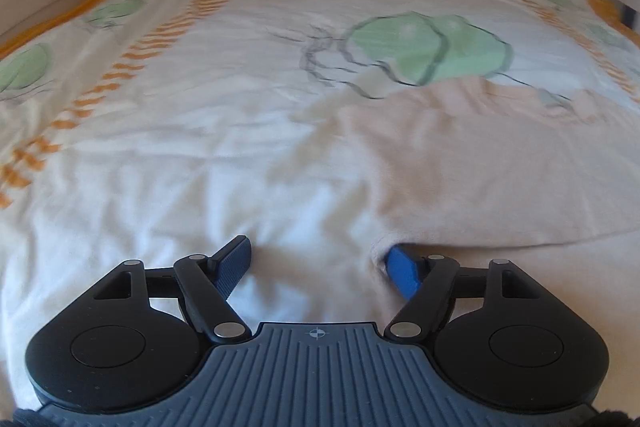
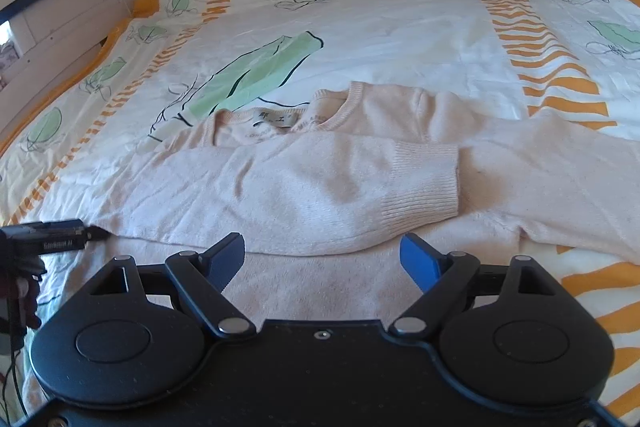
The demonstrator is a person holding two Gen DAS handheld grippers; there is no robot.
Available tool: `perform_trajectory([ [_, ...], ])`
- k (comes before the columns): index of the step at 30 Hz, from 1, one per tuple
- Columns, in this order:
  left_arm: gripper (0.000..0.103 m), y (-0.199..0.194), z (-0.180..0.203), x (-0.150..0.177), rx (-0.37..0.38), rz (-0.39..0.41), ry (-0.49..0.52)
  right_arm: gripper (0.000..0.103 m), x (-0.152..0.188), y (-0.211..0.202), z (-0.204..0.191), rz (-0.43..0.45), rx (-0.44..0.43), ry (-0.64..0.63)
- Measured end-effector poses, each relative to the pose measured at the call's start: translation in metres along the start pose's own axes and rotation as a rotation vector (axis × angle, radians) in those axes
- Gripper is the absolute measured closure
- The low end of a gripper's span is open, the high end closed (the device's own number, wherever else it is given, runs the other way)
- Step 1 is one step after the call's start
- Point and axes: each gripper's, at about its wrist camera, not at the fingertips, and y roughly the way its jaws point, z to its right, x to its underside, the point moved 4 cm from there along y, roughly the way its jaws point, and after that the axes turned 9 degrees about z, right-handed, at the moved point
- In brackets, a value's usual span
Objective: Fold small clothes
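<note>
Sweater partly folded, both grippers empty

Sweater (image 2: 320,183), pale pink, lay across the middle of the bedspread (image 2: 420,27), collar toward the headboard edge; one sleeve (image 2: 352,183) was folded over the body, ribbed cuff uppermost; the other sleeve trailed toward the bedspread's right edge. Right gripper (image 2: 322,259) hovered over the hem with jaws spread wide and nothing between them. Left gripper (image 1: 318,263) sat at the garment's left edge with jaws also spread; its right-hand finger (image 1: 402,269) appeared tucked under a fold of the knit, though no pinch was made. Judgement: second sleeve and lengthwise fold remained. Risks noted: soft, wrinkled bedding could be caught with the knit if the jaws closed low; a one-sided lift could drag the folded sleeve out of place; left view was blurred, so contact there was uncertain.
</note>
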Motion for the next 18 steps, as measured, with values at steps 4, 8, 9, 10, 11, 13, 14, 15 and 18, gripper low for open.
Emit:
perform_trajectory([
  [4,0.022,-0.004,-0.011,0.002,0.009,-0.021,-0.065,0.016,0.000,0.002,0.001,-0.003,-0.008,0.016],
  [8,0.021,-0.009,-0.012,0.004,-0.003,-0.020,-0.057,0.015,0.000,0.001,0.003,-0.004,-0.001,0.021],
  [9,0.021,-0.011,-0.014,0.006,-0.007,-0.025,-0.068,0.013,0.000,0.001,0.004,-0.008,-0.001,0.026],
  [10,0.021,-0.014,-0.016,0.007,-0.011,-0.027,-0.080,0.008,0.000,0.002,0.005,-0.015,-0.002,0.035],
  [11,0.021,-0.017,-0.018,0.008,-0.022,-0.027,-0.095,0.007,0.001,0.003,0.006,-0.019,-0.002,0.042],
  [13,0.022,-0.025,-0.024,0.006,-0.076,-0.002,-0.112,0.007,0.002,0.004,0.006,-0.033,0.003,0.042],
  [14,0.022,-0.029,-0.027,0.003,-0.099,0.032,-0.121,0.007,0.003,0.004,0.005,-0.040,0.009,0.035],
  [15,0.022,-0.034,-0.029,-0.001,-0.114,0.077,-0.129,0.006,0.004,0.005,0.004,-0.044,0.014,0.029],
  [18,0.022,-0.040,-0.019,-0.018,-0.098,0.182,-0.079,0.000,0.006,0.005,0.001,-0.049,0.009,0.021],
])
